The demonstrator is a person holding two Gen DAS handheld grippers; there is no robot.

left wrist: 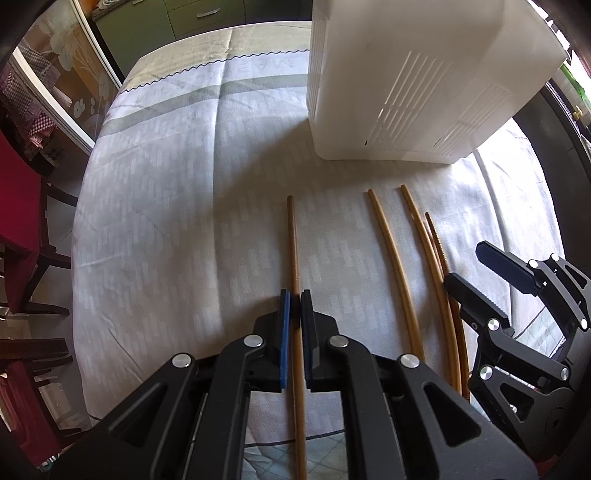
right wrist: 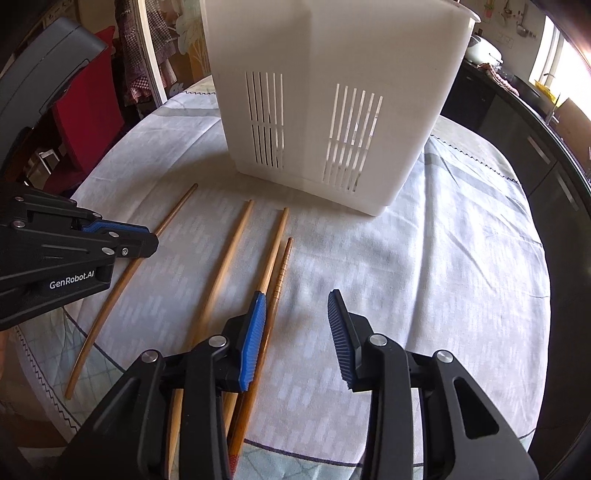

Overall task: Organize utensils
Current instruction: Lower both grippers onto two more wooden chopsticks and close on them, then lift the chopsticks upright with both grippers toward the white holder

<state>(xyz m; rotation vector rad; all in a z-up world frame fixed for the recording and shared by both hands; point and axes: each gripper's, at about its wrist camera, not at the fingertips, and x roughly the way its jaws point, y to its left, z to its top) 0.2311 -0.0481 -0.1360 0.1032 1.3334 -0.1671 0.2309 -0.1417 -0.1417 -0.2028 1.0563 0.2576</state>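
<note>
My left gripper (left wrist: 295,293) is shut on a brown chopstick (left wrist: 293,240) that runs straight ahead over the tablecloth; the right wrist view shows the same gripper (right wrist: 149,239) and chopstick (right wrist: 122,284) at the left. To its right lie two pale chopsticks (left wrist: 395,266) (left wrist: 428,254) and a darker ringed chopstick (right wrist: 282,271). My right gripper (right wrist: 297,295) stands open low over the cloth, and the ringed chopstick passes just inside its left pad (right wrist: 255,332), with no pad pressing on it. A tall white slotted utensil holder (right wrist: 321,110) stands upright beyond the chopstick tips.
A pale patterned tablecloth (right wrist: 443,277) covers the rounded table. A red chair (left wrist: 18,221) stands off the table's left edge. Dark cabinets (right wrist: 535,147) run along the far right, and green drawers (left wrist: 207,18) sit behind the table.
</note>
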